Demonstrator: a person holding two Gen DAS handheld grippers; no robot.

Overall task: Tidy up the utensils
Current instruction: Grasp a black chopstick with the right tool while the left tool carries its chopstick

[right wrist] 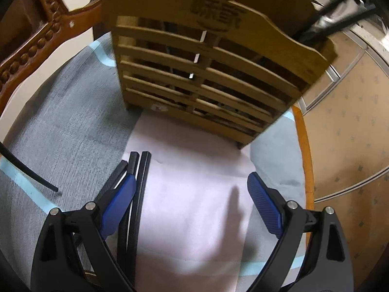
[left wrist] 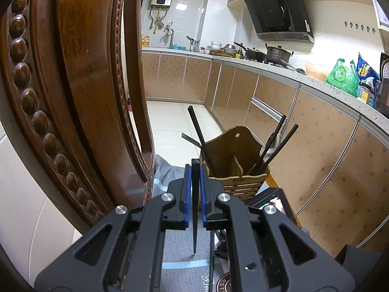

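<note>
My left gripper (left wrist: pixel 194 170) is shut on a black chopstick (left wrist: pixel 195 209), which stands upright between the blue pads with its thin tip down over the grey mat (left wrist: pixel 177 243). Just beyond it stands a wooden utensil holder (left wrist: pixel 237 168). One chopstick and a fork (left wrist: pixel 192 138) lean in its left compartment, and several chopsticks (left wrist: pixel 272 146) in its right. My right gripper (right wrist: pixel 192 192) is open, low over a white sheet (right wrist: pixel 194 206) in front of the holder (right wrist: pixel 206 73). Two black chopsticks (right wrist: pixel 139 194) lie on the sheet against its left finger (right wrist: pixel 119 199).
A carved wooden chair back (left wrist: pixel 80 85) rises close on the left. The grey mat (right wrist: pixel 63 126) covers a round orange-rimmed seat (right wrist: pixel 302 150). Another black chopstick (right wrist: pixel 29 170) comes in from the left edge. Kitchen cabinets (left wrist: pixel 328 146) and a cluttered counter (left wrist: pixel 340 90) run along the right.
</note>
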